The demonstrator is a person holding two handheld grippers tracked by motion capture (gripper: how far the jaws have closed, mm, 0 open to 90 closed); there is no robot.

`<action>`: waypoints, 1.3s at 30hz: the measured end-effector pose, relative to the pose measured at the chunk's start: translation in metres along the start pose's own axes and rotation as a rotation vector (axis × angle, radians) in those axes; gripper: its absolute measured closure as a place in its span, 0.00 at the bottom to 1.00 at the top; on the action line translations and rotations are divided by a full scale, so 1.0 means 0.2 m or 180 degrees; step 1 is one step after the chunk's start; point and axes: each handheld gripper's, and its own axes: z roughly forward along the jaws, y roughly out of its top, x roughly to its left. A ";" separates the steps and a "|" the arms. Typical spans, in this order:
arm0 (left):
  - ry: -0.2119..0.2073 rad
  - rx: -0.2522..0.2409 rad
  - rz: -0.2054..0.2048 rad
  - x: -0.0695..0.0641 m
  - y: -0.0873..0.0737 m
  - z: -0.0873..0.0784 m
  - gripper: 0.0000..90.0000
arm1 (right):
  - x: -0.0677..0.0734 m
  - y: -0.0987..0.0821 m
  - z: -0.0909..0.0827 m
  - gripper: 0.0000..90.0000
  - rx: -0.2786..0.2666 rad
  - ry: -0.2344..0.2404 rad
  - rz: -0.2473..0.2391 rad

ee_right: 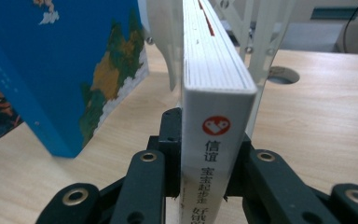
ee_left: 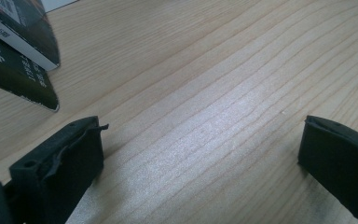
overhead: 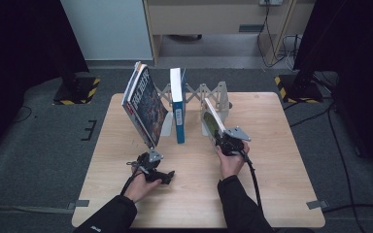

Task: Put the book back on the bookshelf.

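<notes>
From the high view, three books stand on the wooden surface point(overhead: 272, 160) by a white rack point(overhead: 209, 92): a dark book point(overhead: 145, 104) leaning, a blue book point(overhead: 178, 104) upright, a white book point(overhead: 212, 121) tilted. In the left gripper view, the left tongs point(ee_left: 200, 149) gape wide over bare wood. In the right gripper view, the right tongs point(ee_right: 209, 154) clamp the white book's spine.
</notes>
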 end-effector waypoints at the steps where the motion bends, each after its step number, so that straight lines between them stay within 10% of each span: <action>1: -0.0001 0.0000 0.0000 0.00 0.00 0.00 0.00 | 0.00 0.00 0.00 0.83 -0.0005 -0.0008 0.0027; 12: 0.0000 0.0001 0.0000 0.00 0.00 0.00 0.00 | 0.03 0.03 0.08 0.83 0.0024 -0.0145 -0.0026; 19: 0.0000 0.0000 -0.0001 0.00 0.00 0.00 0.00 | 0.03 0.01 0.06 0.68 0.0138 0.0044 -0.0151; 26: 0.0000 0.0000 0.0001 0.00 0.00 0.00 0.00 | -0.02 -0.06 -0.01 0.80 0.0168 0.0224 -0.0181; 39: 0.0003 -0.0007 -0.0008 0.00 0.00 0.00 0.00 | 0.04 -0.02 0.05 0.82 0.0162 0.0007 -0.0124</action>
